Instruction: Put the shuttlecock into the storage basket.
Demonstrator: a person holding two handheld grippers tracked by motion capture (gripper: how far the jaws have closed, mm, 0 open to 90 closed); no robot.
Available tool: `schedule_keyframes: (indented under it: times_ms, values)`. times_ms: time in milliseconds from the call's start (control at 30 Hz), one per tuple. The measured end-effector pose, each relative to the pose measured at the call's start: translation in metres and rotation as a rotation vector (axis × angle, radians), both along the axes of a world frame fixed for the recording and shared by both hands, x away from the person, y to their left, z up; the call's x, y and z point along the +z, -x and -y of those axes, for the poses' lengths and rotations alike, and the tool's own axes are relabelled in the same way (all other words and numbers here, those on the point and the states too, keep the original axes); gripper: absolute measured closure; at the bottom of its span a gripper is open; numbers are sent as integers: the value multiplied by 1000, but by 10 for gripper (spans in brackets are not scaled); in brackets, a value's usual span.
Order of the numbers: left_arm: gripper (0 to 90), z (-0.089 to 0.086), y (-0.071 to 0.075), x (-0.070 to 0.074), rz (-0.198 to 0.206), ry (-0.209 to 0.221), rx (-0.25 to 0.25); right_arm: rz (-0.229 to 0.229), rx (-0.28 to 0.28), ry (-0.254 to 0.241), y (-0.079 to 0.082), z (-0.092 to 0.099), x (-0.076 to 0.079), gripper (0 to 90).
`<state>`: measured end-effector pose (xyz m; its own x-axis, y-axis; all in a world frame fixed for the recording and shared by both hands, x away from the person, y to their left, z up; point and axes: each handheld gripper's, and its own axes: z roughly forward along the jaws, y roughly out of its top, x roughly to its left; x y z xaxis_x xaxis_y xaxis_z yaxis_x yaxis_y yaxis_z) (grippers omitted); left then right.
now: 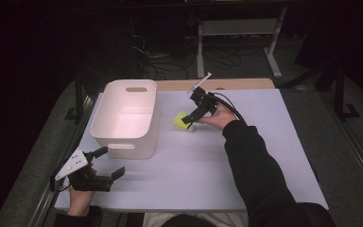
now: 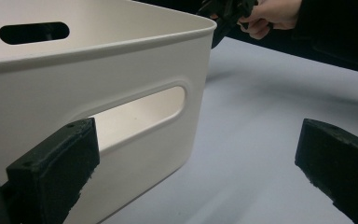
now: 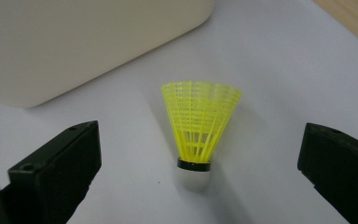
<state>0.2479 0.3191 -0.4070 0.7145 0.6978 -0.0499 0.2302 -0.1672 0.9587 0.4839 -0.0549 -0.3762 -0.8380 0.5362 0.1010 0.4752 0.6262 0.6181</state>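
Worktop (image 1: 246,175): pale, flat surface carrying all items; a wooden strip shows along its far edge.

Bin (image 1: 125,118): white plastic, open-topped, with a slot handle in each end wall; it stands on the left half of the worktop and looks empty.

Left gripper (image 1: 111,163): held low at the near left corner, jaws spread wide with nothing between them, pointing at the bin's near end wall (image 2: 121,116).

Right gripper (image 1: 192,115): held just right of the bin, tilted down, jaws spread to full width with no contact on anything.

Shuttlecock (image 3: 198,135): yellow mesh skirt, white cork tip, lying on the worktop just beside the bin's right wall and between the right gripper's open jaws, cork nearest the camera; in the high view it is a small yellow patch (image 1: 179,118).

Assessment: the step in hand appears to be grasping the shuttlecock. Recommend lowering until the pads bracket the cork or the black band, which are firmer than the skirt, then closing gently. Keep it centred so it does not roll.
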Motion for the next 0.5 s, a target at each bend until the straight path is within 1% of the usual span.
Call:
schedule_keyframes:
  times_ms: [200, 500]
  values:
    - [0, 0, 0, 0, 0, 0, -1, -29, 0, 11, -6, 0, -11, 0]
    - [0, 0, 0, 0, 0, 1, -1, -44, 6, 9, -11, -2, -21, 0]
